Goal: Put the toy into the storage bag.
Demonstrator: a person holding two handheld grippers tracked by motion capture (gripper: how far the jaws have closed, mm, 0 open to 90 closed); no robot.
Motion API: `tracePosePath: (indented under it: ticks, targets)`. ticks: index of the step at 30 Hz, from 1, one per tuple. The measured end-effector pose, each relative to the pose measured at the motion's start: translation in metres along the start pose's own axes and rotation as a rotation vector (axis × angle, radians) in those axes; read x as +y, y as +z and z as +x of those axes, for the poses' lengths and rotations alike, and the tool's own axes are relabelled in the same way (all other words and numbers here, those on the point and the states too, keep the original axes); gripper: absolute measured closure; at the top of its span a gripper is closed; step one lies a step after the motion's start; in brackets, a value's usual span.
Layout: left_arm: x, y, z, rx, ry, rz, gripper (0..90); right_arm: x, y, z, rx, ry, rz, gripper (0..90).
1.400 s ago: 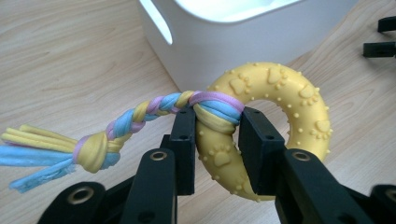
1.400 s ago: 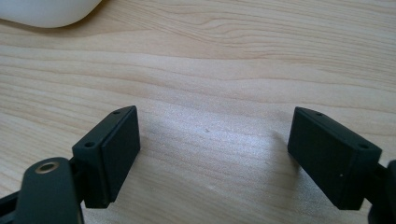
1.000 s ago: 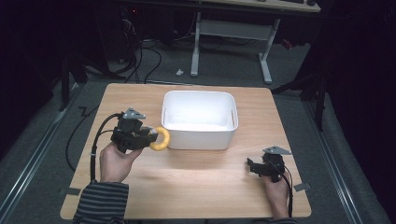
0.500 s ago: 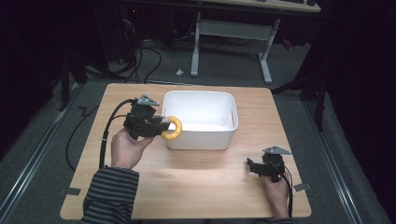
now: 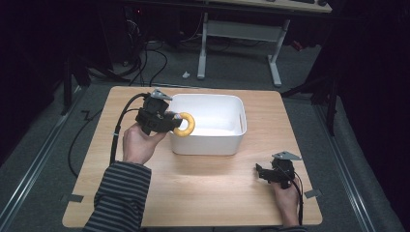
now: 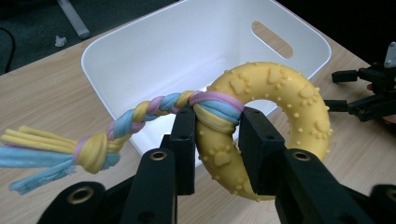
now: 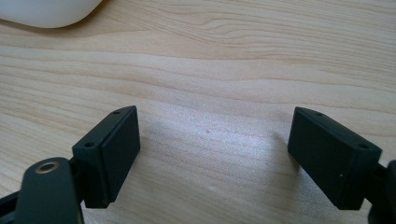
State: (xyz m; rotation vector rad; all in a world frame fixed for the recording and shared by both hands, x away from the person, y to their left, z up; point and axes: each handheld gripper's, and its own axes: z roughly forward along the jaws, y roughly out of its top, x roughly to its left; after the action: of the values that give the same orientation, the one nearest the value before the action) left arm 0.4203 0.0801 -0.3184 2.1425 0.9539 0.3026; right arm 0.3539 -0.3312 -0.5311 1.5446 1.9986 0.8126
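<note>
- White bin (image 5: 208,145) – mid-table; the yellow ring toy (image 5: 185,124) hangs at its 9 o'clock rim, having travelled up from the near-left corner.
- Ring toy: looks light, rubbery, nubbed – grippy; braided tail (image 6: 140,116) floppy, so hold the ring.
- Left gripper (image 5: 167,122) clamps the ring.
- Right gripper (image 5: 263,174), at 5 o'clock, gapes wide, unmoved.

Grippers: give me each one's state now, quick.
Left gripper: shut on the yellow ring toy, at the rim of the white bin.
Right gripper: open, holding nothing, over the table.
</note>
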Motion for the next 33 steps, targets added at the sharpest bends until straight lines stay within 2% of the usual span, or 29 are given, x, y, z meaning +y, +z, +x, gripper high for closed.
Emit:
tracePosePath:
  ticks: [14, 20, 28, 33]
  targets:
    - [0.023, 0.017, -0.004, -0.012, 0.026, -0.003, 67.9, 0.000, 0.000, 0.000, -0.001, 0.000, 0.000, 17.0]
    - [0.031, 0.029, -0.006, -0.016, 0.034, -0.001, 67.8, 0.000, 0.000, 0.000, -0.001, 0.000, 0.000, 17.0]
    - [0.040, 0.044, -0.008, -0.039, 0.026, 0.007, 67.8, 0.000, 0.000, 0.000, 0.000, 0.000, 0.000, 17.0]
    - [0.046, 0.052, -0.006, -0.052, 0.012, -0.009, 67.8, 0.000, 0.000, 0.000, -0.001, 0.001, 0.000, 17.0]
